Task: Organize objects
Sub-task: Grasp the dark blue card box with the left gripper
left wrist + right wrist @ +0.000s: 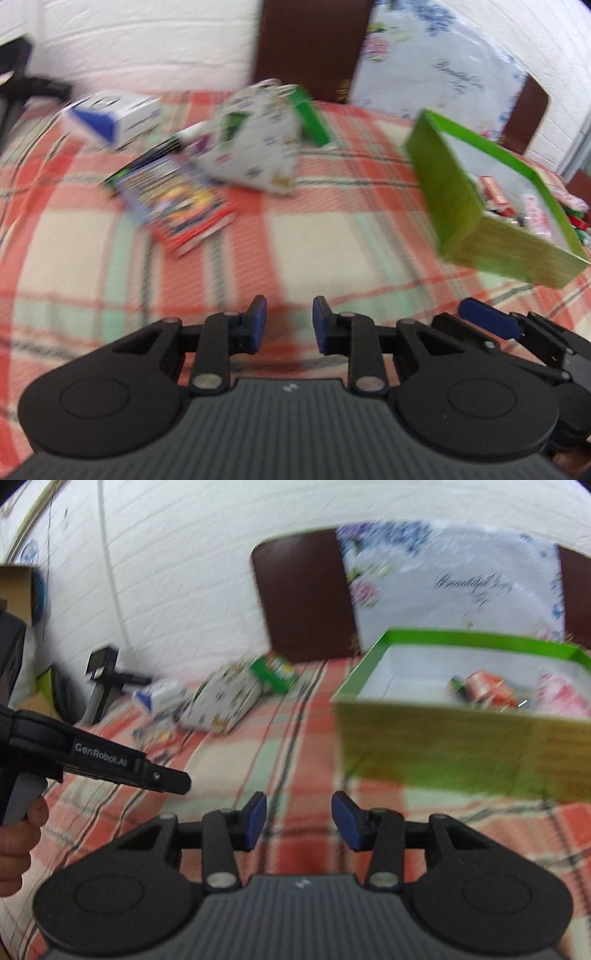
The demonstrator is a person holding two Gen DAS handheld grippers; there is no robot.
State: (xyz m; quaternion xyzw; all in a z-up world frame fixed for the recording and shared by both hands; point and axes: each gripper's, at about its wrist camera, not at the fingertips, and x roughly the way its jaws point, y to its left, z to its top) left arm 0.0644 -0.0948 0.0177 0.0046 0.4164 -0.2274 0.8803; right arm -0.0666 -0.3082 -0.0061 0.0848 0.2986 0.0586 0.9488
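A green open box [491, 206] stands on a plaid blanket [314, 240] at the right; it holds red and pink packets [491, 690]. It fills the right of the right wrist view [461, 746]. Loose items lie at the far left: a colourful flat packet [177, 199], a white patterned box [255, 144], a white and blue box [110, 118] and a small green box [314, 114]. My left gripper [289, 323] is open and empty above the blanket. My right gripper [298, 821] is open and empty, just short of the green box.
A brown headboard [303, 598] and a floral pillow [450, 579] stand against a white brick wall behind the bed. The left gripper's body [99, 760] reaches in from the left of the right wrist view. A black stand [103, 679] sits beside the bed.
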